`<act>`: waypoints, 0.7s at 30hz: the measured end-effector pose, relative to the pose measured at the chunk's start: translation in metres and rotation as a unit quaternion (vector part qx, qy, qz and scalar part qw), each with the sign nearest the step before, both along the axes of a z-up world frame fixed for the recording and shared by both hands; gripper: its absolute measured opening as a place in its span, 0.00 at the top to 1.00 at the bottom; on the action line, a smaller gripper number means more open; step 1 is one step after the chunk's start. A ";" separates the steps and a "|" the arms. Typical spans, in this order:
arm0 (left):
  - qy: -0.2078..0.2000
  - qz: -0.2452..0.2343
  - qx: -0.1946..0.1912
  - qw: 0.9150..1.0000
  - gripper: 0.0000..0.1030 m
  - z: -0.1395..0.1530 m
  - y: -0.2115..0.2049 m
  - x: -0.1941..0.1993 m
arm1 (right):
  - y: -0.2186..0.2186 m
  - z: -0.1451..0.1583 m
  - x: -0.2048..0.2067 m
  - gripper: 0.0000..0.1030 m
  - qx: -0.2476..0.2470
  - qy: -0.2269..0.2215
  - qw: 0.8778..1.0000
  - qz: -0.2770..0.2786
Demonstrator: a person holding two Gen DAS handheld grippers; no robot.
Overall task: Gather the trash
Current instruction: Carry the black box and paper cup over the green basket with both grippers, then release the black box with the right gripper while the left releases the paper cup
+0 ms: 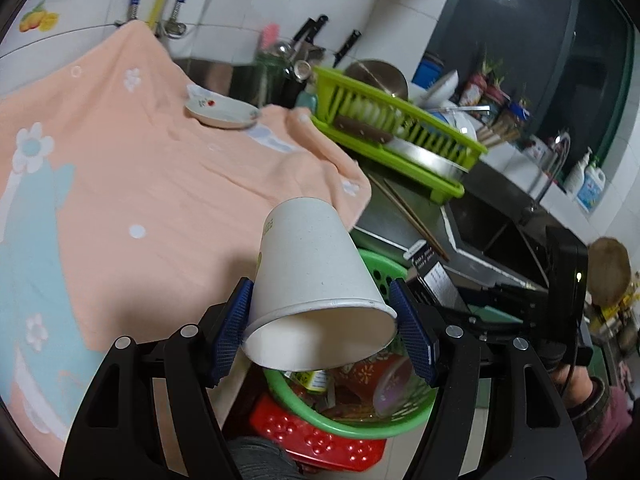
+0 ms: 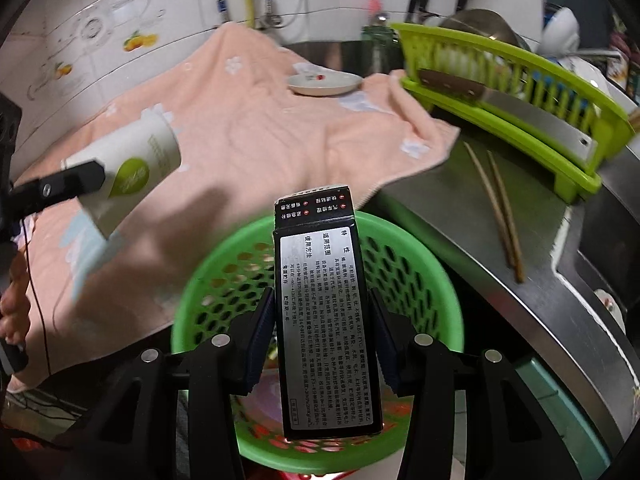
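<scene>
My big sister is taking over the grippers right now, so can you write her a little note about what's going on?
Left hand-held gripper: shut on the paper cup, mouth facing the camera, above the green basket.
Right hand-held gripper: shut on the black box, right over the same basket.
Done: both pieces picked up; some trash already lies in the basket.
Left: let both go into the basket. A small plate sits on the pink towel, chopsticks on the steel counter.
</scene>
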State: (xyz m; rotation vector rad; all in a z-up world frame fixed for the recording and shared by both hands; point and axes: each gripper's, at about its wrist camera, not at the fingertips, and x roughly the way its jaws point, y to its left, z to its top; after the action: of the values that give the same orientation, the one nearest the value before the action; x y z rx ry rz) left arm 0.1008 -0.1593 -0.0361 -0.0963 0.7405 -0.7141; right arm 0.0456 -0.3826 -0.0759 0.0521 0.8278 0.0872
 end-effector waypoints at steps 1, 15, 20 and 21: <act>0.002 -0.001 0.002 1.000 0.33 -0.002 -0.002 0.000 | -0.005 -0.002 0.000 0.56 0.003 0.001 1.000 -0.003; 0.040 -0.011 0.021 0.999 0.29 -0.027 -0.025 0.008 | -0.024 0.000 -0.010 0.40 0.023 -0.017 0.999 -0.023; 0.044 -0.013 0.024 0.999 0.23 -0.031 -0.024 0.007 | -0.018 0.004 -0.014 0.36 0.028 -0.026 0.999 -0.022; 0.044 -0.014 0.022 0.999 0.22 -0.031 -0.024 0.007 | -0.015 0.005 -0.015 0.35 0.027 -0.029 0.999 -0.021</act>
State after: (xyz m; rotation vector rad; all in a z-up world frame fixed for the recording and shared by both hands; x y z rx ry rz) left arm 0.1079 -0.1833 -0.0674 -0.0771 0.8433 -0.7226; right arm 0.0305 -0.3978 -0.0709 0.1173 0.7661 0.0705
